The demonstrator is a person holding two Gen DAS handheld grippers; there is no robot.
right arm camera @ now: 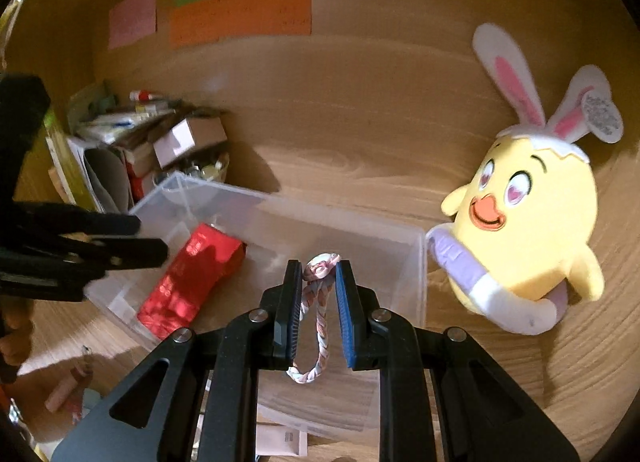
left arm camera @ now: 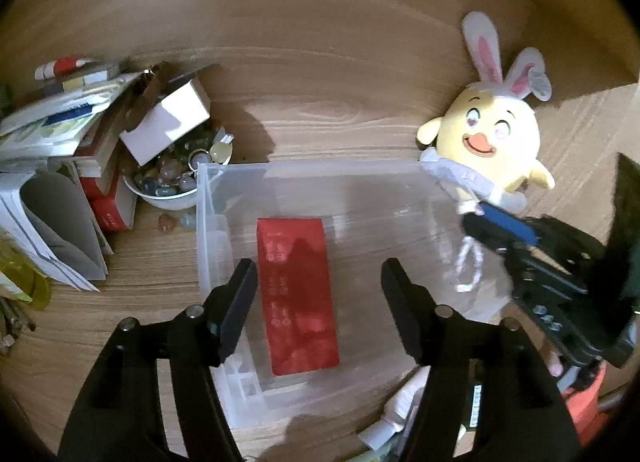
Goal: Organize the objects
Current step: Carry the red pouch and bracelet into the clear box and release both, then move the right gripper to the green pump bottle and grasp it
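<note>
Right gripper (right arm camera: 318, 274): I pinch the cord (right arm camera: 320, 302) near its knot, so its loop hangs free above the bin (right arm camera: 416, 262).
Left gripper (left arm camera: 318, 286): spread and holding nothing, I hover it above the bin's left half.
Bin: on the bench (left arm camera: 320, 102), red packet (left arm camera: 296, 294) already inside.
Next: I think, lower the cord and release.

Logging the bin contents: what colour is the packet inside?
Shiny red packet, clearest in the right wrist view.
</note>
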